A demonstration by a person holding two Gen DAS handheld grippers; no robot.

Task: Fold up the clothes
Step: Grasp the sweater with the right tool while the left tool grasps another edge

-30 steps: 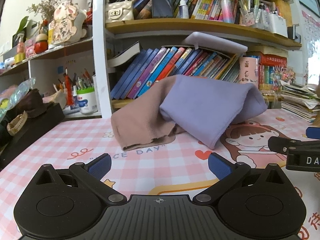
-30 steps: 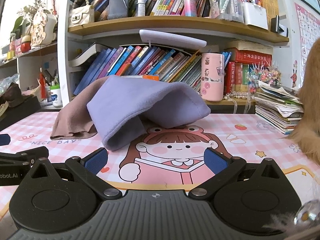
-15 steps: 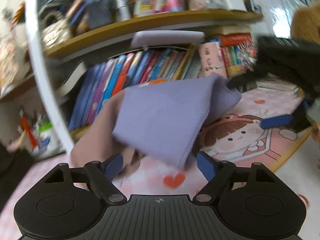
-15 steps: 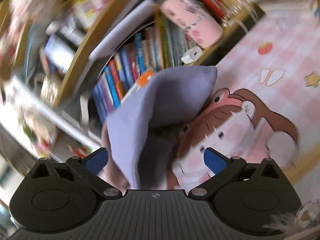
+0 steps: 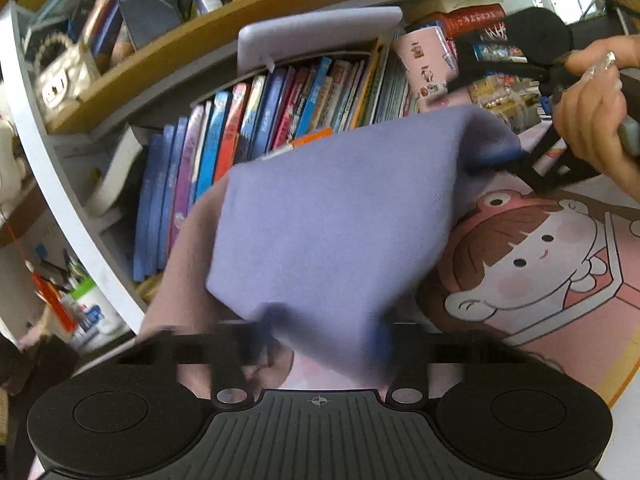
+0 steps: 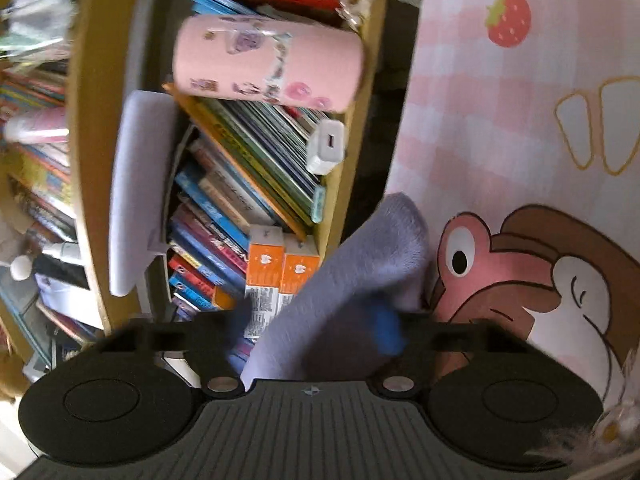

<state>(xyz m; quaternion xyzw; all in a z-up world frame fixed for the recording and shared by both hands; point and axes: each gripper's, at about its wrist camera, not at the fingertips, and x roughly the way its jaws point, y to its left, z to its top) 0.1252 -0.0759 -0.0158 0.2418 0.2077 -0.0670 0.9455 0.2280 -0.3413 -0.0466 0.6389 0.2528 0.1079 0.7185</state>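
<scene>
A lavender garment (image 5: 336, 216) lies draped over a brownish-pink garment (image 5: 180, 280) on the pink mat, in front of the bookshelf. My left gripper (image 5: 324, 332) straddles the lavender cloth's near lower corner, its blue pads blurred on either side of the fabric. My right gripper (image 6: 316, 320) straddles the cloth's far right corner (image 6: 384, 248); it also shows in the left wrist view (image 5: 496, 156), held by a hand. Both sets of jaws are mid-closure and blurred around the cloth.
A bookshelf (image 5: 280, 100) full of books stands right behind the clothes. A pink cylindrical cup (image 6: 268, 68) and a white charger (image 6: 326, 146) sit on its lower shelf. The cartoon-girl mat (image 5: 540, 256) covers the table to the right.
Both grippers moved from the table's front in to the lavender garment, left to its near corner, right to its far right corner, and their jaws have narrowed around the cloth.
</scene>
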